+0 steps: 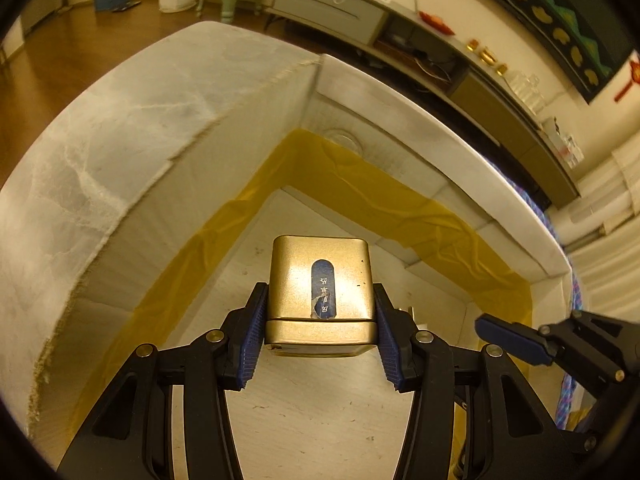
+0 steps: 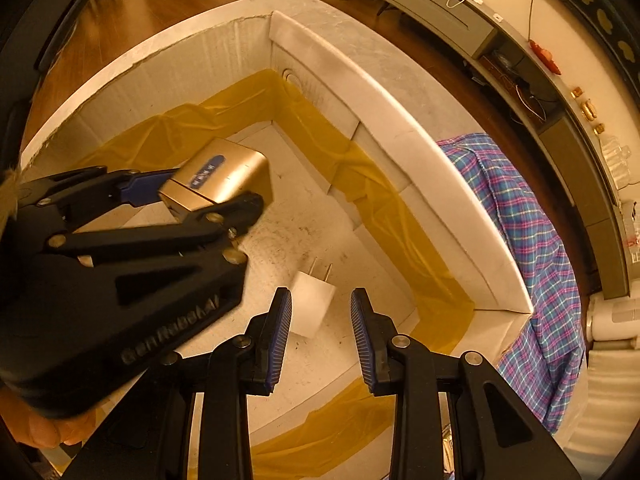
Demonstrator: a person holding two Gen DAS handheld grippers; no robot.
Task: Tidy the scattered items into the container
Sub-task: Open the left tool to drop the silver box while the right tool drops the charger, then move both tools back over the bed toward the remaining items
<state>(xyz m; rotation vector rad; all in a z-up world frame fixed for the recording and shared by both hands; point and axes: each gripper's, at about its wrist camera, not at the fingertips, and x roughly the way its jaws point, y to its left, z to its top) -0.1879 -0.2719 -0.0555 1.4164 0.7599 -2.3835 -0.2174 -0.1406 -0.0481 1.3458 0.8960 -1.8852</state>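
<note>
Cardboard box (image 2: 404,136) walls are hemming both grippers: left gripper (image 1: 320,316) is clamping smooth gold tin (image 1: 322,280); right gripper (image 2: 320,320) is hanging released above white charger (image 2: 310,304).

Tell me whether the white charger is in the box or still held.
In the box, released. The white charger lies on the box floor, prongs pointing away, and the right claw stands open above it, pads clear.

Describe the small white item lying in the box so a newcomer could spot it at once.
Find the white cardboard box lined with yellow tape. On its floor, just ahead of the right tool, lies a white plug adapter. Unlike the gold tin nearby, it has two metal prongs.
</note>
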